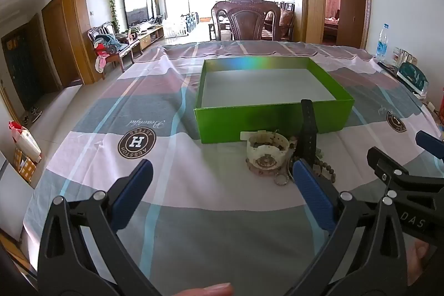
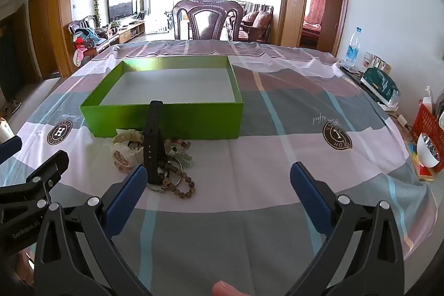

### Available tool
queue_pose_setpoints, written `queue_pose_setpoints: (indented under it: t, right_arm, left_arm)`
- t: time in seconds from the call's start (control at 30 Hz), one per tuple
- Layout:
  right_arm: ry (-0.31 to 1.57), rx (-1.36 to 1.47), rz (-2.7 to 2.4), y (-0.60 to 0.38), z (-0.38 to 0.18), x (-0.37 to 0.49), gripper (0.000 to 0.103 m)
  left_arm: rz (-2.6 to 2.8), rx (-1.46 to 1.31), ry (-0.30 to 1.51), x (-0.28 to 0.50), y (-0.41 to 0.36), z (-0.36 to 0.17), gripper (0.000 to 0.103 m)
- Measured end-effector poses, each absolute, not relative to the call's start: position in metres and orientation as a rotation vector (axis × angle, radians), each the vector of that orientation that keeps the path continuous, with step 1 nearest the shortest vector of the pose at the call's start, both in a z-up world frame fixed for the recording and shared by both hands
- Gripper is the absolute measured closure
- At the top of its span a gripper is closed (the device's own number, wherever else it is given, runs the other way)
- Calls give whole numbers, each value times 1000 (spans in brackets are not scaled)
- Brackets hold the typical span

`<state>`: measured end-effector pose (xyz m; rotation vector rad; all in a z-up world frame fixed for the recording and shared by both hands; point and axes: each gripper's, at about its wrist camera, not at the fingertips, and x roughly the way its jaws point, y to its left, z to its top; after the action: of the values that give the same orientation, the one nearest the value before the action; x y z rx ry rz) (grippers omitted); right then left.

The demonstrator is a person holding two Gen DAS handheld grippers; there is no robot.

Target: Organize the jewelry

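Nearest in the left wrist view, the left tool hovers low over the counter with its blue-padded fingers spread wide, released and grasping nothing. In the right wrist view the right tool is the same: fingers far apart, nothing between them. The two tools sit side by side, each showing at the edge of the other's view.

Just beyond the fingertips lies a small pile of jewelry on the checked cloth that covers the counter. From the left tool, the pile sits just beside and past its right finger, outside the gap between the fingers. From the right tool, the pile sits just past its left finger, again outside the gap.

In the pile, a white watch lies on the left. A black watch strap stands up through the middle, its far end leaning against the box wall. A string of brown beads curls at the near right edge, beside a thin metal ring.

Directly behind the pile, and touching it or nearly so, stands an open green box with a pale floor.

Farther back, a dark carved chair stands at the counter's far edge. A water bottle stands at the far right, and a red basket with a white bowl sits at the right edge.
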<state>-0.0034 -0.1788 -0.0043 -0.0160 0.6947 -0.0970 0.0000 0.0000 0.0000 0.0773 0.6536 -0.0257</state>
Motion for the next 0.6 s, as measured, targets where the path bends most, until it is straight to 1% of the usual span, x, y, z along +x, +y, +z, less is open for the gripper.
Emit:
queue_pose_setpoints:
  t: [0.6]
  right_arm:
    - [699, -15, -96, -179, -6, -4, 3]
  left_arm:
    - [-25, 79, 661, 0, 0, 0, 3]
